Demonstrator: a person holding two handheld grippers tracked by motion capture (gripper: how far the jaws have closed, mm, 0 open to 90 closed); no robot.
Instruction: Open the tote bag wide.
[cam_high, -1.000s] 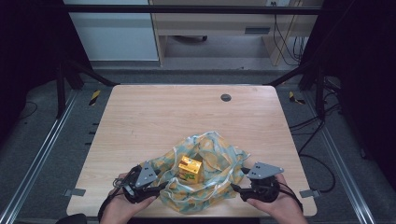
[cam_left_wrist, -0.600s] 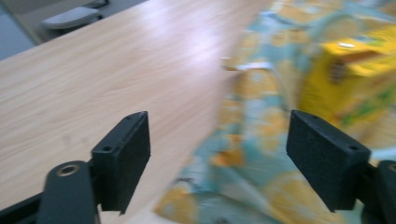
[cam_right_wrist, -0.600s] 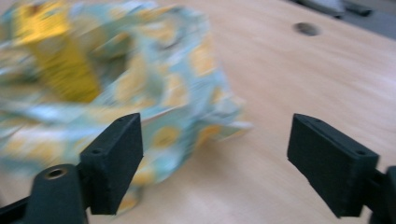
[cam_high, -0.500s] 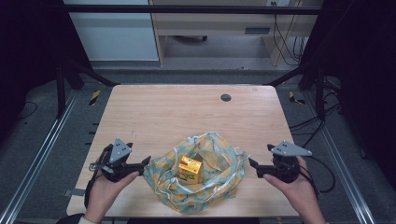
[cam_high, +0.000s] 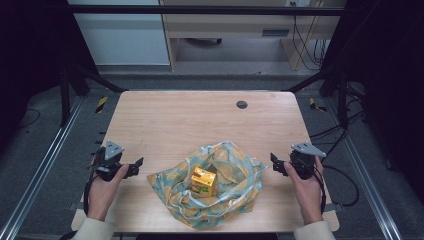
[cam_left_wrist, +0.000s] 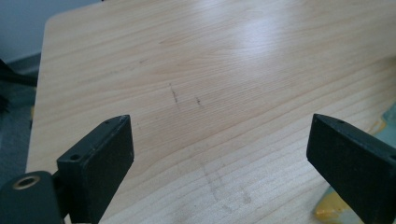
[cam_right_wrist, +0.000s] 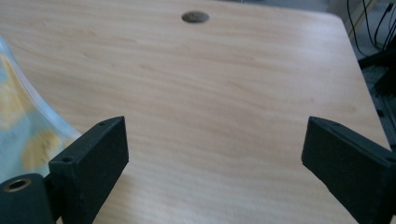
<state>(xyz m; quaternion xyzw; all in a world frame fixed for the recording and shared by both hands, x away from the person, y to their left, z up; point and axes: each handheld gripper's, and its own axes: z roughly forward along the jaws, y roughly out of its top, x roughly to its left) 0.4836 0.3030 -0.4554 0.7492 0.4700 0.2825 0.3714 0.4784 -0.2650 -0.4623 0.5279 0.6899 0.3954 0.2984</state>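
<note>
left claw (cam_high: 137, 164): yours is gaping, just been spreading, nothing between the jaws, sitting left of the cloth.
right claw (cam_high: 274, 161): same deal, wide apart, empty, just right of the cloth.
patterned cloth (cam_high: 235, 167): rumpled near the counter (cam_high: 175, 120) front edge.
yellow box (cam_high: 204, 180): upright on the cloth, seen from the high view.
right claw view: catches the counter's round grommet (cam_right_wrist: 195, 17).

One wooden table (cam_high: 165, 120); one patterned cloth (cam_high: 235, 192) crumpled on it; one small yellow box (cam_high: 204, 180) standing on the cloth; one dark round hole (cam_high: 242, 104) in the tabletop; two handheld grippers, the left gripper (cam_high: 137, 166) and the right gripper (cam_high: 274, 163).
</note>
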